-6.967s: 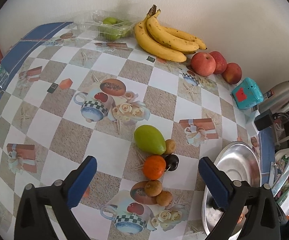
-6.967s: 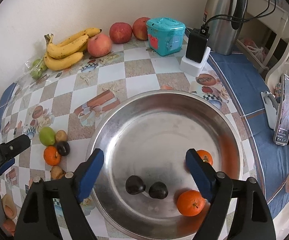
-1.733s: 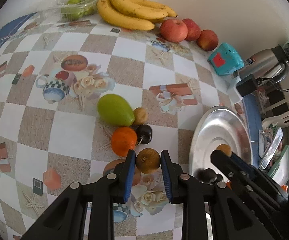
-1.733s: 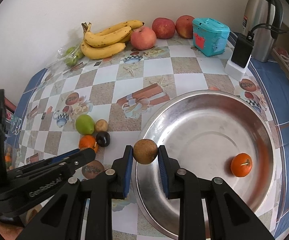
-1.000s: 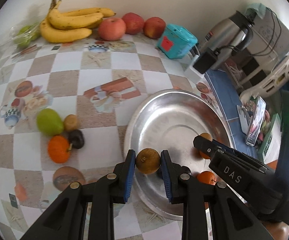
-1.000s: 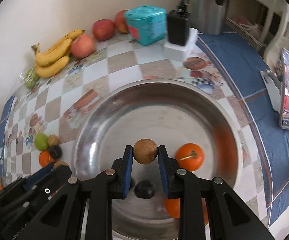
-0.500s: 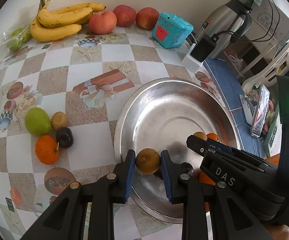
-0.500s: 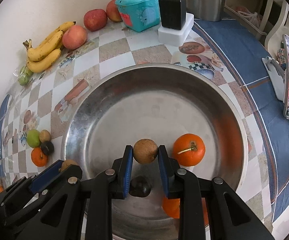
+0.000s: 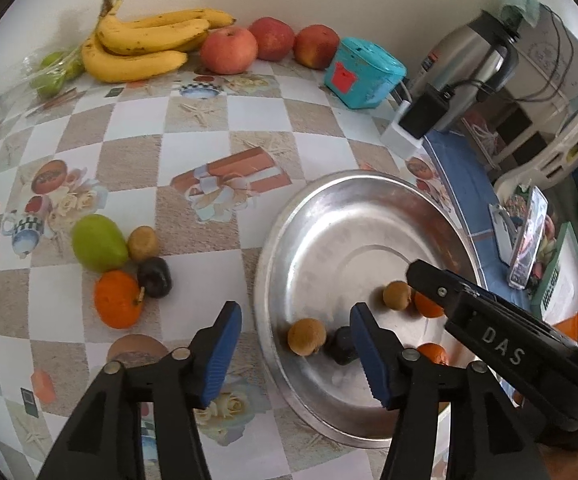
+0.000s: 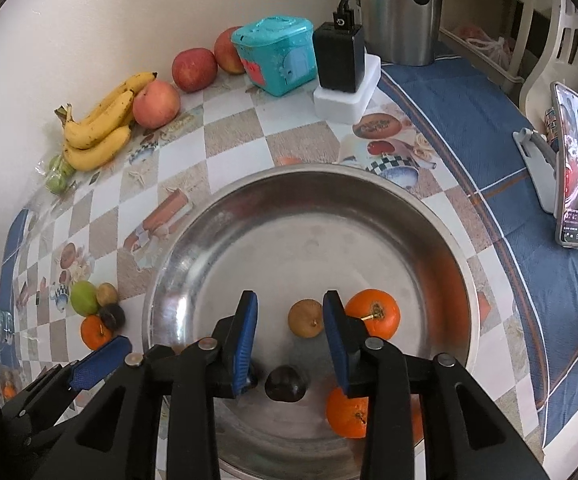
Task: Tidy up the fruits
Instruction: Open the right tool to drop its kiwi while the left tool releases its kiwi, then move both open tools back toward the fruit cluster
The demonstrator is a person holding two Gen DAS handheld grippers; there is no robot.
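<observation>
A steel bowl (image 9: 329, 216) (image 10: 329, 200) holds two small brown fruits (image 9: 306, 336) (image 10: 305, 317), dark plums (image 10: 285, 383) and two oranges (image 10: 374, 313). My left gripper (image 9: 295, 356) is open over the bowl's near-left rim, with a brown fruit lying between its fingers. My right gripper (image 10: 290, 336) is open above the bowl, with the other brown fruit below it. On the table to the left lie a green fruit (image 9: 97, 243), a brown fruit (image 9: 143, 243), a dark plum (image 9: 154, 277) and an orange (image 9: 117, 299).
Bananas (image 9: 145, 46) and three apples (image 9: 229, 49) lie along the back wall. A teal box (image 9: 363, 72), a charger (image 9: 423, 114) and a steel kettle (image 9: 469, 64) stand at the back right. A phone on a stand (image 10: 571, 168) is at the right.
Both grippers have opened and dropped their brown fruits, which now rest in the bowl. Before that, both carried the fruits from the table to over the bowl.
</observation>
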